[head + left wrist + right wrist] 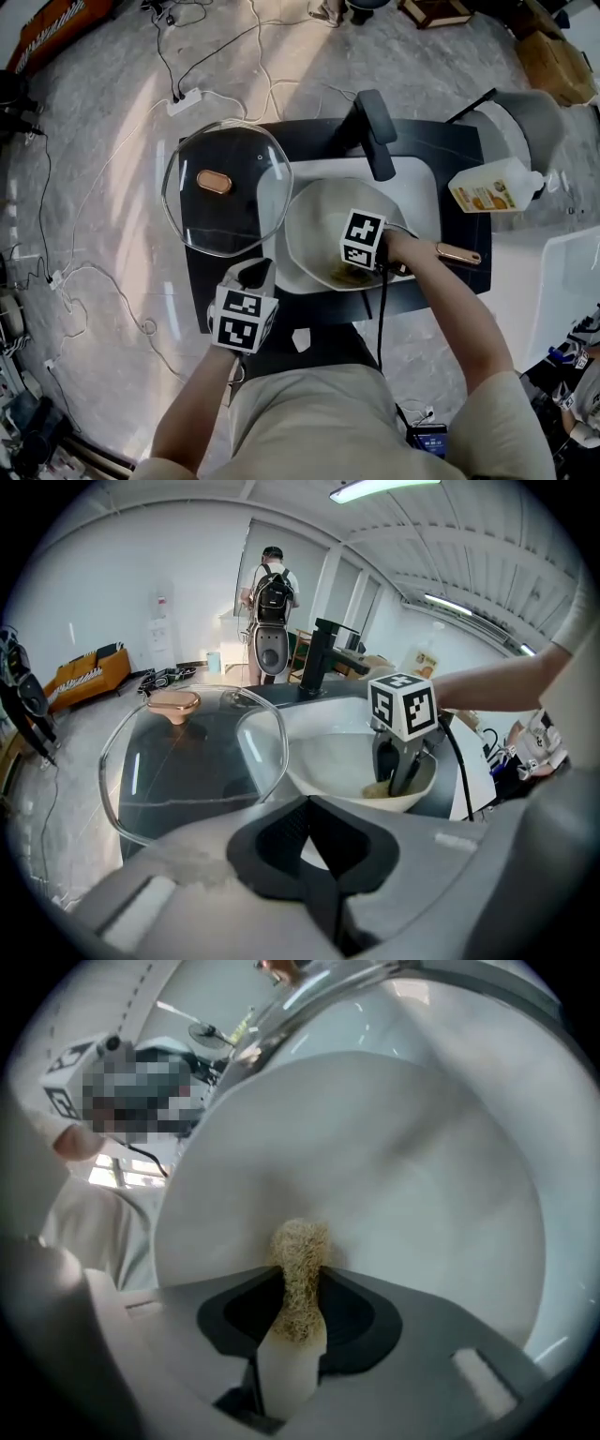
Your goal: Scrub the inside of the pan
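Nearest us is our left gripper [255, 274], held low over our lap, its fingers [272, 846] pressed together with nothing between them; it looks idle. Ahead of those fingers lies the dark counter [459, 150] with the white sink [417, 183] set into it. The glass lid [234, 225] rests just beyond them and to their left, its edge overlapping the pan's rim. The pan [319, 220] sits in the sink, directly under our right gripper [361, 272], and the soap bottle [492, 187] stands well off to the right of both. The right fingers [234, 1321] are clamped on a tan fibrous scrubber [300, 1251], whose free end sticks out past the fingertips and appears to touch the pan's pale inner wall. We judge the scrubbing itself to be in hand. The next move calls for pressing down and sweeping the scrubber round the wall and floor. Nothing holds the pan, so it may slide. Only the right gripper view shows the grip on the scrubber; from the head view the marker cube covers most of it. Only the head view shows the bottle and the pan's handle [459, 253]. The left gripper view alone shows a person with a backpack [272, 583] far behind the counter.
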A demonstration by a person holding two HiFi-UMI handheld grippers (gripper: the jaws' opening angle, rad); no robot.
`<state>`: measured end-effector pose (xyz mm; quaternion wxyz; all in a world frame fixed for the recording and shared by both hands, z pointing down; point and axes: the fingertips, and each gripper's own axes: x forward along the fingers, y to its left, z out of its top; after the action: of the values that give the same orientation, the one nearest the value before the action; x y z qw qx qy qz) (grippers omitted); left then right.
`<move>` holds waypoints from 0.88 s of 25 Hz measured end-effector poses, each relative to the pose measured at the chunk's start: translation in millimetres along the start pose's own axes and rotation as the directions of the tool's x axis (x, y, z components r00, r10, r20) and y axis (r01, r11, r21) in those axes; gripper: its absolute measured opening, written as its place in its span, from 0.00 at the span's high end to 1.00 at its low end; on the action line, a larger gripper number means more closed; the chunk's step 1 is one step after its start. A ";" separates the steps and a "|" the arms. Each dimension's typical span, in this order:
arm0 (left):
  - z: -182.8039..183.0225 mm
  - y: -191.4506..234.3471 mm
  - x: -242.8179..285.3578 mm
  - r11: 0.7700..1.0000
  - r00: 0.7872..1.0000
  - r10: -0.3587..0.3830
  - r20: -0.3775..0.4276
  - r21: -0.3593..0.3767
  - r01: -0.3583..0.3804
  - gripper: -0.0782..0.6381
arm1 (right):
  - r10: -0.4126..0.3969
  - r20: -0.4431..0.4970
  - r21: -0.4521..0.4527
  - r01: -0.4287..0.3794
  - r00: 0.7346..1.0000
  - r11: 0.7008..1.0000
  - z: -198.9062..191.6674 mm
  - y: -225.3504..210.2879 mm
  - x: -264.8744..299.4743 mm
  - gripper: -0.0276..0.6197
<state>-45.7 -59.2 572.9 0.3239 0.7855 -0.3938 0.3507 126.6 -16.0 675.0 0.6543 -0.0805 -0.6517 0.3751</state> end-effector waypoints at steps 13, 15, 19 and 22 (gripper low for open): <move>17.2 -10.5 -45.4 1.000 0.998 0.006 0.067 0.027 -0.008 0.89 | -0.044 0.670 0.100 -0.031 0.741 0.995 75.0 52.4 -92.1 0.76; 25.4 -10.7 -51.2 1.000 0.996 -0.009 0.089 0.008 0.008 0.89 | -0.099 0.743 0.142 -0.012 0.662 0.990 74.2 59.2 -110.7 0.76; 48.0 -4.0 -64.0 1.000 0.991 0.006 0.136 0.023 -0.009 0.89 | -0.229 0.824 0.213 0.092 0.519 0.973 68.6 74.1 -146.5 0.76; 69.8 0.4 -76.6 0.998 0.983 0.014 0.181 0.053 -0.024 0.89 | -0.308 0.865 0.270 0.149 0.395 0.951 63.2 86.7 -180.2 0.76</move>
<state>-59.4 -84.2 473.3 0.2620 0.8187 -0.4193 0.2919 59.0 -86.4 489.4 0.2548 0.2710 -0.8736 0.3139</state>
